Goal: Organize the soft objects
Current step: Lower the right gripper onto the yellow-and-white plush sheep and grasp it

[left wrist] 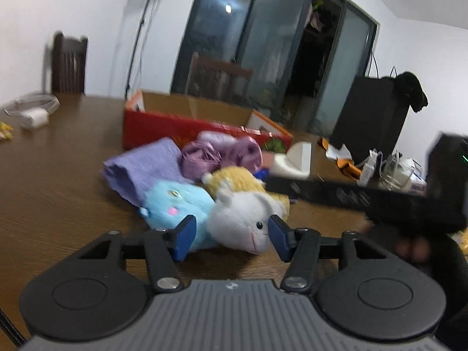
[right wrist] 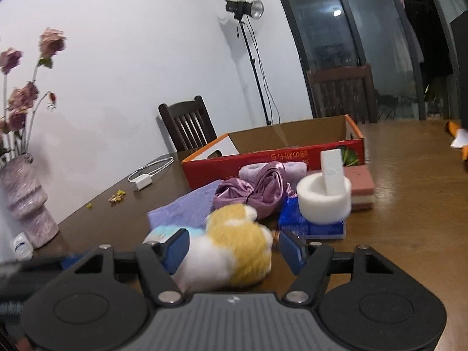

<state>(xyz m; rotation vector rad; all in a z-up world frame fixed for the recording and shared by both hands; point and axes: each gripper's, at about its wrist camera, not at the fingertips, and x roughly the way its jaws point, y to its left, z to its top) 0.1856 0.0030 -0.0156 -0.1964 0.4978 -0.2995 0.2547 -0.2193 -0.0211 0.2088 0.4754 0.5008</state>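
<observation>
A pile of soft things lies on the wooden table (left wrist: 52,181) before an open red cardboard box (left wrist: 187,125). A white and yellow plush animal (left wrist: 245,222) lies between the open fingers of my left gripper (left wrist: 231,238), its head toward the camera. A blue plush (left wrist: 181,201) lies beside it. Behind are a purple towel (left wrist: 143,169) and a purple satin bundle (left wrist: 222,153). In the right wrist view my right gripper (right wrist: 231,248) is open around the same plush animal (right wrist: 231,248). White foam pieces (right wrist: 324,193), a blue sponge (right wrist: 310,225) and a pink sponge (right wrist: 361,185) lie further back.
The box (right wrist: 275,158) is open at the top. A white charger with cable (right wrist: 142,181) and a pink vase with flowers (right wrist: 27,201) stand on the left. Black bag (left wrist: 371,117) and clutter sit at the right. Chairs stand behind the table.
</observation>
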